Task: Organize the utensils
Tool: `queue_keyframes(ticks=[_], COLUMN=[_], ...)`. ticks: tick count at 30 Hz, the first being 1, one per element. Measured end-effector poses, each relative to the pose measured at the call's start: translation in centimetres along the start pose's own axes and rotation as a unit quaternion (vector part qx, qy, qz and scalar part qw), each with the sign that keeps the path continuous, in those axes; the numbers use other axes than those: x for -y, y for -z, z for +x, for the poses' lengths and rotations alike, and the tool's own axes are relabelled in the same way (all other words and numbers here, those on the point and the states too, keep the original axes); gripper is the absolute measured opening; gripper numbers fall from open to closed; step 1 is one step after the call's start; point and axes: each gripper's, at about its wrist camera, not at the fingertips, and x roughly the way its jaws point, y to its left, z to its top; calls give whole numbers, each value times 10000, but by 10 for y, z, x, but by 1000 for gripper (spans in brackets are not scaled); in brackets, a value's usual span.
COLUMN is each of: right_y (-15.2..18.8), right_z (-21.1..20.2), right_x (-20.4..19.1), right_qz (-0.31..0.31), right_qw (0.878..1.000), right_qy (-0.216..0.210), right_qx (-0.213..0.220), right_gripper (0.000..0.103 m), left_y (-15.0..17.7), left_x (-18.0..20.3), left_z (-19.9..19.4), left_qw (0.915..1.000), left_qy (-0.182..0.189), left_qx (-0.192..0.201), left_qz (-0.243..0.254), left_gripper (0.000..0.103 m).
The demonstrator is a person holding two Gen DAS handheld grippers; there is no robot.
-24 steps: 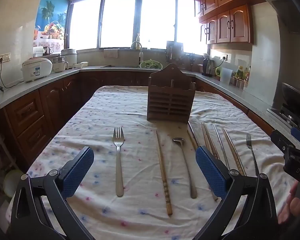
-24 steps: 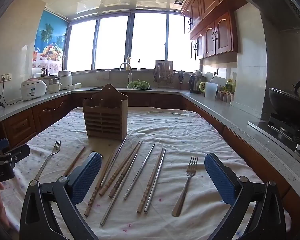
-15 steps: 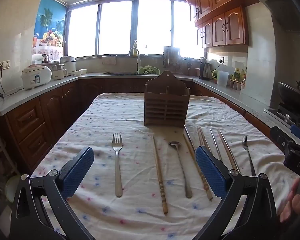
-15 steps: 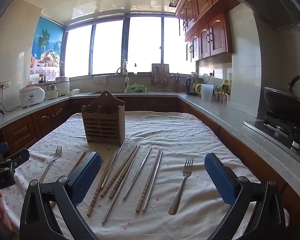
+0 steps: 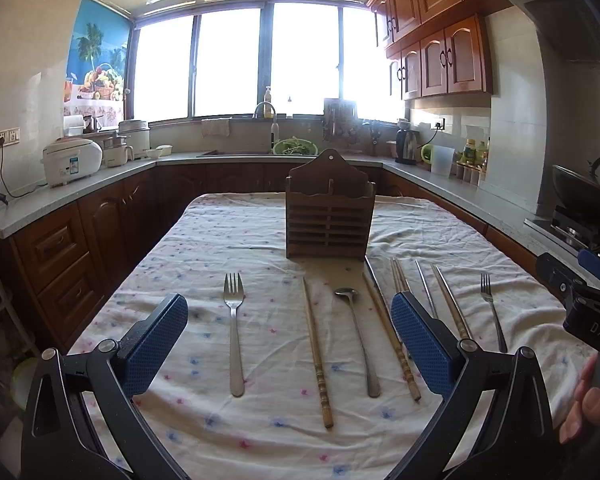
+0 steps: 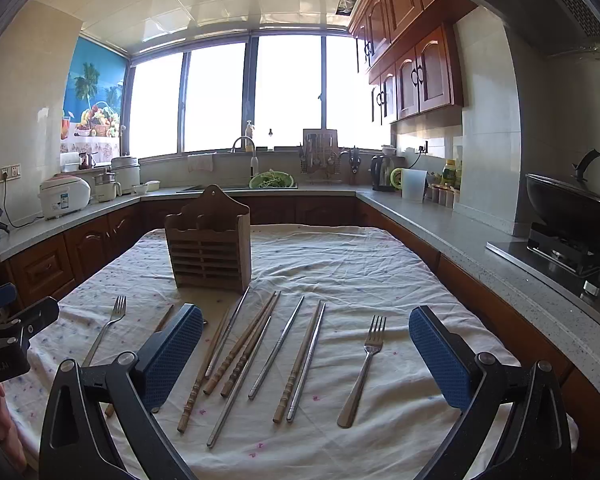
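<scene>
Both views higher now over floral tablecloth (image 5: 259,432).

Hidden and cut-off parts

The spoon (image 6: 204,322) is nearly all hidden behind a blue pad (image 6: 173,354); the holder's (image 5: 330,211) slots cannot be seen into.

You have two silver metal forks (image 6: 362,372), one silver metal spoon (image 5: 356,332) and one brown slatted wooden utensil holder (image 6: 209,246) on the desk (image 6: 340,264). You can count five brown wooden chopsticks (image 6: 297,362) and four silver metal chopsticks (image 6: 277,346).
</scene>
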Motion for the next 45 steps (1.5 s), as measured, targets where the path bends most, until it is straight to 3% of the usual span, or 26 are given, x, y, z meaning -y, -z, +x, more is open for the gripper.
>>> queue_keyframes(ticks=[45], right_y=[-1], right_z=[2], right_x=[1], right_qz=[87], right_qw=[9994], right_qy=[-324], right_qx=[23], right_gripper=[103], left_y=[-5], left_x=[-3], left_z=[-1], left_qw=[9999], left_qy=[-81], left_qx=[64], left_qz=[29], left_gripper=[103])
